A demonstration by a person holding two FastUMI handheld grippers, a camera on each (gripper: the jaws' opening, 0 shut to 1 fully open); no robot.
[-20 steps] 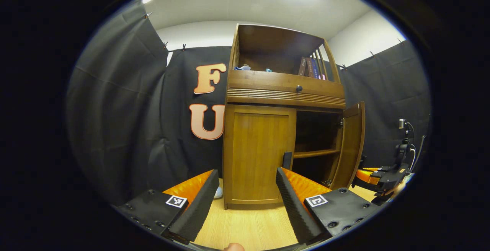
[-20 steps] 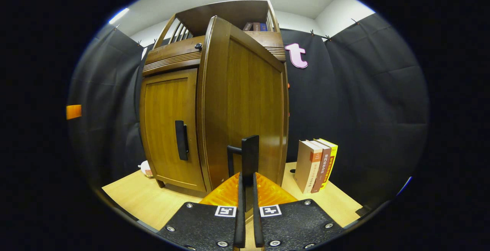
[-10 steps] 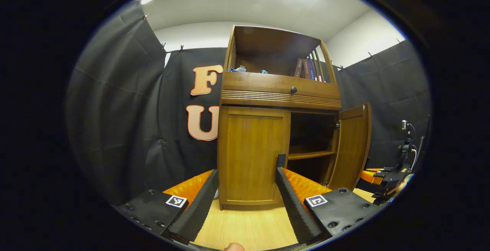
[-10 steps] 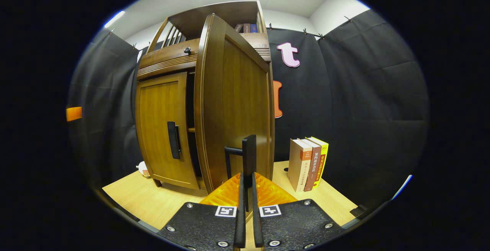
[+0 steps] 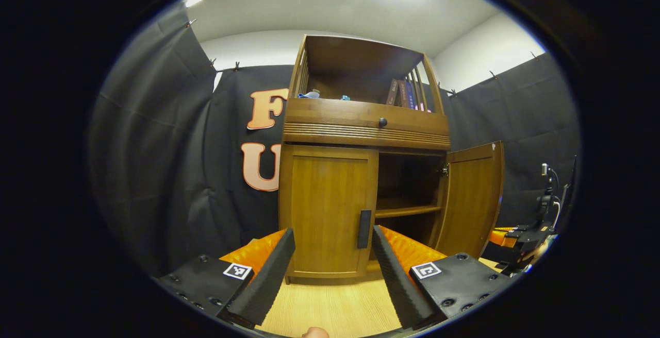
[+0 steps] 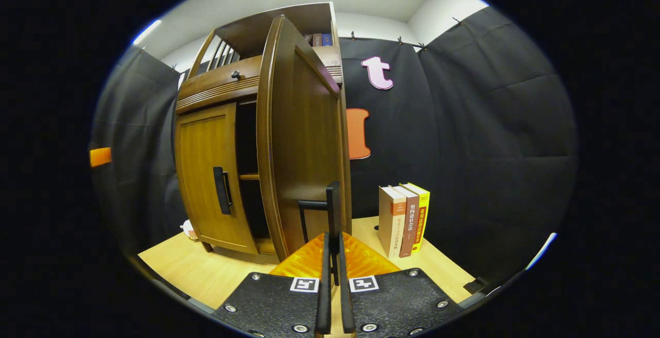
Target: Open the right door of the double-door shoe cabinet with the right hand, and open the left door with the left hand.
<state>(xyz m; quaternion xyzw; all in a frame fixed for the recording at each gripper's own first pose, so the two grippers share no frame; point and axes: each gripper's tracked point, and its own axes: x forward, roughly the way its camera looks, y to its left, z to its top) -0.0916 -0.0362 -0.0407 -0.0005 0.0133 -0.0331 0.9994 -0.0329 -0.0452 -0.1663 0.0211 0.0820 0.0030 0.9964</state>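
Your right tongs (image 6: 333,255) are pinched almost closed on the dark upright handle (image 6: 332,209) of the shoe cabinet's right door (image 6: 304,142), with a finger pressing on each side of it. That door stands swung well out from the cabinet (image 5: 361,121). In the left gripper view the same door hangs open at the right, showing a dark interior and one shelf (image 5: 407,209). The first step looks nearly done; judge for yourself whether the door needs a little more swing before you let go.

Your left tongs (image 5: 330,271) are spread wide and hold nothing. They sit low over the pale wooden tabletop (image 5: 335,307), pointed at the left door (image 5: 327,209), which is still closed. Its dark vertical handle (image 5: 364,229) stands on the door's right edge, ahead of the tongs and not touching them. In this view it lies between the two fingers, closer to the right-hand one.

The next move is probably the left door. It calls for bringing the open left tongs forward until the fingers straddle that handle, closing on it, then pulling in an arc about the hinges on the door's left side.

A row of books (image 6: 405,219) stands on the tabletop just right of the open door.
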